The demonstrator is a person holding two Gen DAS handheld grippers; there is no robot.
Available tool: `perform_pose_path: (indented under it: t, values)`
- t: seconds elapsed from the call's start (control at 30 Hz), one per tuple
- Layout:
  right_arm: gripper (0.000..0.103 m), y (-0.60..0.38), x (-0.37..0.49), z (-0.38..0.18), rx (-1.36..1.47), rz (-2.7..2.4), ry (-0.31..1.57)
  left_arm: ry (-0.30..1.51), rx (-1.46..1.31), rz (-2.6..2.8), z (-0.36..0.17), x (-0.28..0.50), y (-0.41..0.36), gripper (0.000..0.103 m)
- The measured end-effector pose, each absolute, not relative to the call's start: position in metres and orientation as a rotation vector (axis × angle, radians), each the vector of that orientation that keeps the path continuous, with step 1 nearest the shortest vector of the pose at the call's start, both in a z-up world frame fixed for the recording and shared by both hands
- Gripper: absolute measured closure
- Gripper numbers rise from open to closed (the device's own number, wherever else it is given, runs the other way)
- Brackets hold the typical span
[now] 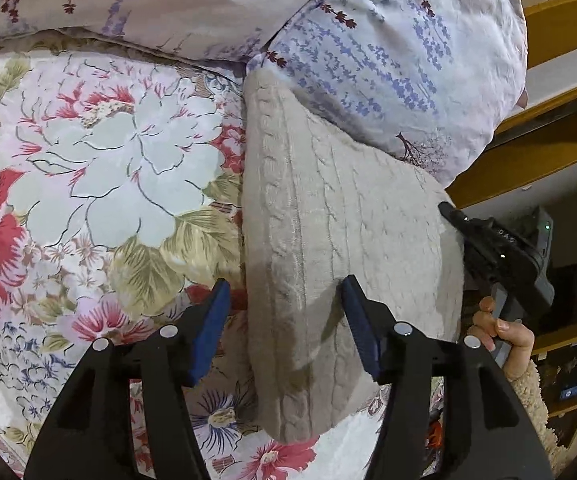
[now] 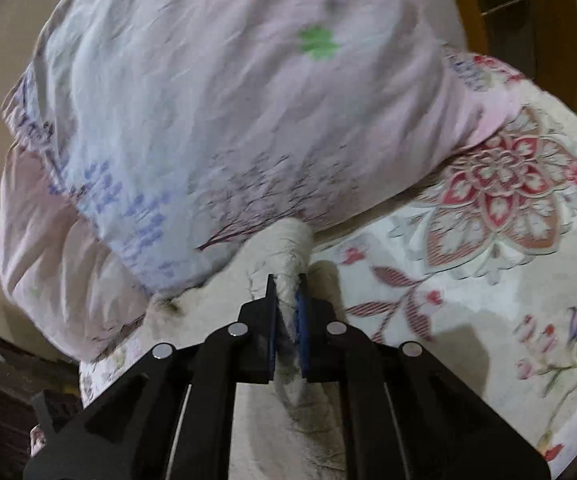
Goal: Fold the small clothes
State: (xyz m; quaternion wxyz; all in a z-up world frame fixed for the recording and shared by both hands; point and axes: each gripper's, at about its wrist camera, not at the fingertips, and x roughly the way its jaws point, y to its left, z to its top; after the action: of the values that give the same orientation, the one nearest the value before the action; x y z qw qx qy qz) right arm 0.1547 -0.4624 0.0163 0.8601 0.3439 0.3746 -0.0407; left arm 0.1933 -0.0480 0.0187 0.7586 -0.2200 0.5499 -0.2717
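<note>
Beige cable-knit garment [image 1: 328, 240] lay on floral bedsheet [image 1: 100, 160], its far end against the lavender-print pillow [image 1: 388, 60].

R gripper [image 2: 287, 284] was clamped narrow on a bunched edge of the knit [image 2: 288, 240], cloth visibly pinched btwn pads. L gripper [image 1: 284, 292] stood about half open, jaws straddling the knit's near-left edge, pads not pressing.

Judgement: fold in progress. To do it well, L should pin the near edge flat while R carries its edge across low, w/o dragging the whole piece.

Room: open sheet to the L side; pillow crowded the far side; bed edge and wooden shelving [image 1: 548, 152] close on the R.
</note>
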Motion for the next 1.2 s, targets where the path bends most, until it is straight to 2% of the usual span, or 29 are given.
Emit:
perform_pose_path:
  t: [0.27, 0.37, 0.43, 0.5, 0.57, 0.73, 0.8, 0.83, 0.9, 1.03, 1.2]
  values:
    - [0.095, -0.451, 0.171, -0.018, 0.626, -0.184, 0.94, 1.22, -0.447, -0.593, 0.01, 0.201, -0.072, 0.045]
    - [0.091, -0.439, 0.179, -0.019, 0.527, -0.22, 0.968, 1.218, -0.406, -0.578, 0.009, 0.202, -0.084, 0.045]
    - [0.082, -0.433, 0.179, -0.012, 0.482, -0.235, 0.97, 1.206, -0.365, -0.574, 0.014, 0.202, -0.088, 0.045]
    - [0.062, -0.431, 0.171, -0.001, 0.496, -0.224, 0.938, 1.2, -0.366, -0.578, 0.018, 0.204, -0.089, 0.045]
    - [0.051, -0.431, 0.153, 0.013, 0.521, -0.182, 0.882, 1.198, -0.393, -0.587, 0.022, 0.207, -0.085, 0.044]
    - [0.052, -0.423, 0.114, 0.024, 0.515, -0.122, 0.828, 1.188, -0.36, -0.575, 0.028, 0.217, -0.09, 0.04]
    - [0.063, -0.417, 0.104, 0.027, 0.477, -0.081, 0.804, 1.163, -0.316, -0.574, 0.034, 0.217, -0.095, 0.038]
    - [0.064, -0.415, 0.098, 0.029, 0.468, -0.048, 0.784, 1.148, -0.274, -0.564, 0.038, 0.216, -0.102, 0.036]
    - [0.064, -0.41, 0.084, 0.029, 0.444, 0.011, 0.773, 1.132, -0.182, -0.546, 0.043, 0.215, -0.116, 0.035]
    - [0.064, -0.394, 0.085, 0.01, 0.356, -0.004, 0.869, 1.121, -0.051, -0.507, 0.039, 0.212, -0.136, 0.035]
    - [0.064, -0.387, 0.089, -0.001, 0.273, -0.037, 0.886, 1.101, 0.022, -0.492, 0.033, 0.212, -0.151, 0.034]
